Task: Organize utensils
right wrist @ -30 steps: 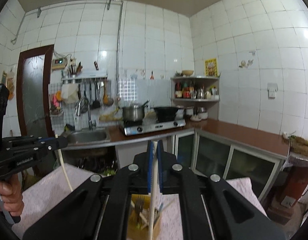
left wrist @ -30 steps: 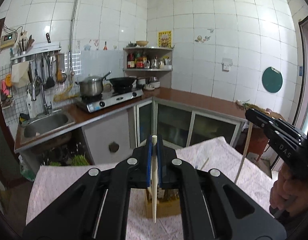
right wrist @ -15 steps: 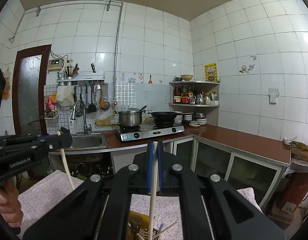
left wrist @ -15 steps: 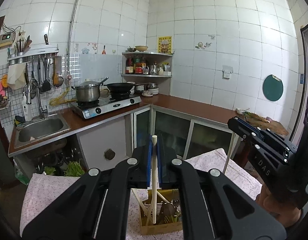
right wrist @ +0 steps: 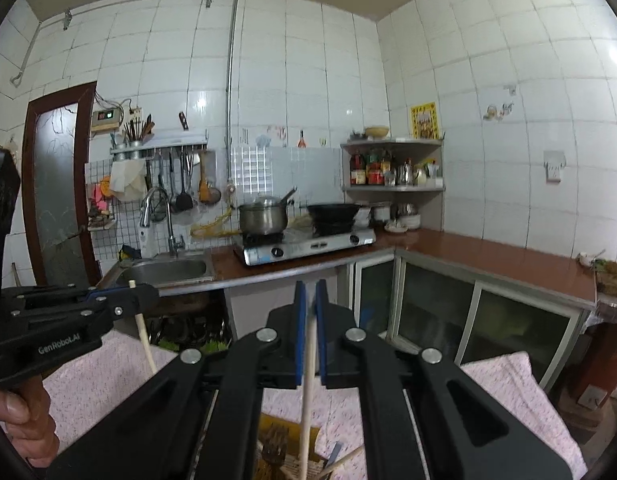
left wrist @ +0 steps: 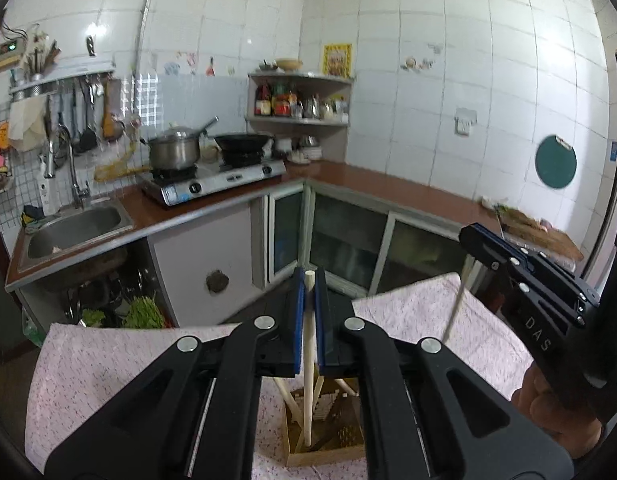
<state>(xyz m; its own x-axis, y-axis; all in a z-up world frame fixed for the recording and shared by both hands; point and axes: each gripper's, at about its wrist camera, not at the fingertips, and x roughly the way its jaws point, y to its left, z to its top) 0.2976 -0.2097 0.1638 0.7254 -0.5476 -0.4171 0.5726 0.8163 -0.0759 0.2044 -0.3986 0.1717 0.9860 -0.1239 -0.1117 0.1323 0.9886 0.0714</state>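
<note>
My left gripper [left wrist: 308, 280] is shut on a pale wooden chopstick [left wrist: 307, 360] that hangs straight down into a wooden utensil box [left wrist: 324, 456] on the pink tablecloth [left wrist: 108, 364]. My right gripper [right wrist: 310, 292] is shut on another wooden chopstick [right wrist: 307, 400], held upright over the same box [right wrist: 268, 436], which holds forks and sticks. Each gripper shows in the other's view: the right one [left wrist: 474, 236] at the right, the left one [right wrist: 142, 294] at the left.
A kitchen counter [left wrist: 388, 192] runs behind the table with a sink [left wrist: 74, 228], a stove carrying a pot [left wrist: 174, 152] and a wok [left wrist: 244, 142], and a corner shelf [left wrist: 300, 120]. Cabinets with glass doors [left wrist: 348, 240] stand below.
Both grippers have dropped a little and tilted; the left chopstick's tip now reaches deeper into the box. Both stay shut on their chopsticks.
</note>
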